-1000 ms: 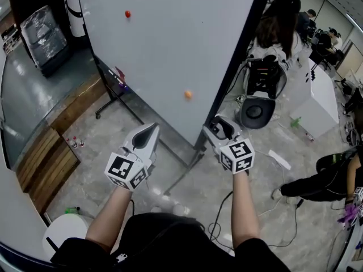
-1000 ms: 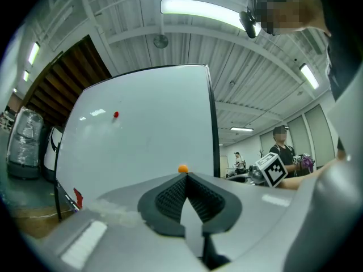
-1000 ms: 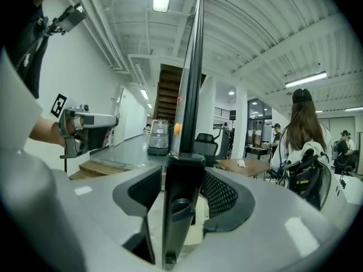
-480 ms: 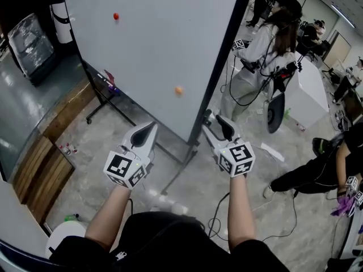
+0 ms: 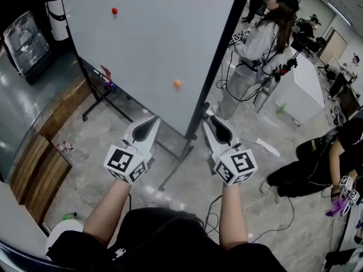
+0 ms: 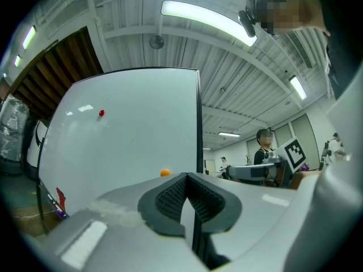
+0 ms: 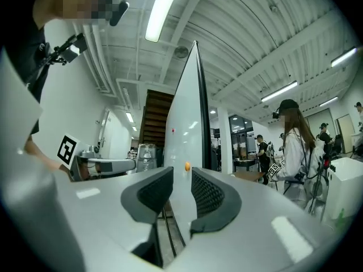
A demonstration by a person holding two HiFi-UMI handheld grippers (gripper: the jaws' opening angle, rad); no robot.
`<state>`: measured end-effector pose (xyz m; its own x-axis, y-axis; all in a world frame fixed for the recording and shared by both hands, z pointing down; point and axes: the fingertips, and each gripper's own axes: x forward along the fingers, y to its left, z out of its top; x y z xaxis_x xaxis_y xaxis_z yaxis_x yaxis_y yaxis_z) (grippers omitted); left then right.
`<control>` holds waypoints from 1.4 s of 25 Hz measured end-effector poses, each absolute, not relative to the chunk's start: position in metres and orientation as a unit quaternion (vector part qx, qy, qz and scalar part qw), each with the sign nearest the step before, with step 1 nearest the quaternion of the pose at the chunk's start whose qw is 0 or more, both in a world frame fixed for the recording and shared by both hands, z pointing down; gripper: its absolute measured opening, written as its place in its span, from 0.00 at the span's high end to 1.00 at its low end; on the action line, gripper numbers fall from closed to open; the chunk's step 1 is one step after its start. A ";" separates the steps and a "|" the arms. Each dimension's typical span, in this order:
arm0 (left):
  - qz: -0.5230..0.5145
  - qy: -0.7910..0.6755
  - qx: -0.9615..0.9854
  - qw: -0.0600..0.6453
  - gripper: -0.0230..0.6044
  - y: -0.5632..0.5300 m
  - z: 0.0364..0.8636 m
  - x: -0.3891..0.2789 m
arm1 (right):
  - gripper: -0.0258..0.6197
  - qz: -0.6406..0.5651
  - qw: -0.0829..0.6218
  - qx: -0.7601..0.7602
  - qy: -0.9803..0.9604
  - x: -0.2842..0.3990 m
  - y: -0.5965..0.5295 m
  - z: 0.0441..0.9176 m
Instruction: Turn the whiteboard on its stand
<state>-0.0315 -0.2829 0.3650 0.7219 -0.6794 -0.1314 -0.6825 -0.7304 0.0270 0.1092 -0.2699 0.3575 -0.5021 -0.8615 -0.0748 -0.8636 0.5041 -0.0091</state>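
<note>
Whiteboard (image 5: pixel 153 44) fills upper centre and upper left of the head view. It is upright on its stand (image 5: pixel 172 171), whose dark legs run across the floor at centre. Red magnet (image 5: pixel 114 10) sits high on the white face, orange magnet (image 5: pixel 177 84) lower, near the dark frame edge (image 5: pixel 218 61).

Right gripper (image 5: pixel 209 123) is at centre frame, up against the bottom of that frame edge. In the right gripper view the board's edge stands between the jaws, which are closing. There is a gap on the left pad side and I can't see firm contact, so probably no grip yet. It likely sits there because an outer edge gives the most leverage for swinging the panel, and the low corner is within easy reach.

Left gripper (image 5: pixel 151 123) is at centre left, in front of the lower white face and apart from it. Its jaws are together with nothing in them. The left gripper view looks flat onto the board. My guess is it is idle, or ready to push on the face with closed tips while the right one pulls.

A standing person (image 5: pixel 255 44) is at upper right, beyond the frame edge. If the board turns that way it may sweep toward them, so go slowly. A seated person (image 5: pixel 317 171) is at lower right, well apart.
</note>
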 end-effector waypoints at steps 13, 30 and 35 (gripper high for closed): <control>0.067 0.352 -0.933 0.003 0.96 -0.268 0.369 -0.030 | 0.95 -0.019 0.028 -0.501 0.865 0.067 -0.243 0.385; 0.072 0.354 -0.932 0.001 0.96 -0.252 0.368 -0.034 | 0.95 -0.021 0.037 -0.504 0.863 0.059 -0.228 0.382; 0.071 0.357 -0.931 0.003 0.96 -0.250 0.368 -0.035 | 0.95 -0.014 0.028 -0.501 0.865 0.057 -0.227 0.383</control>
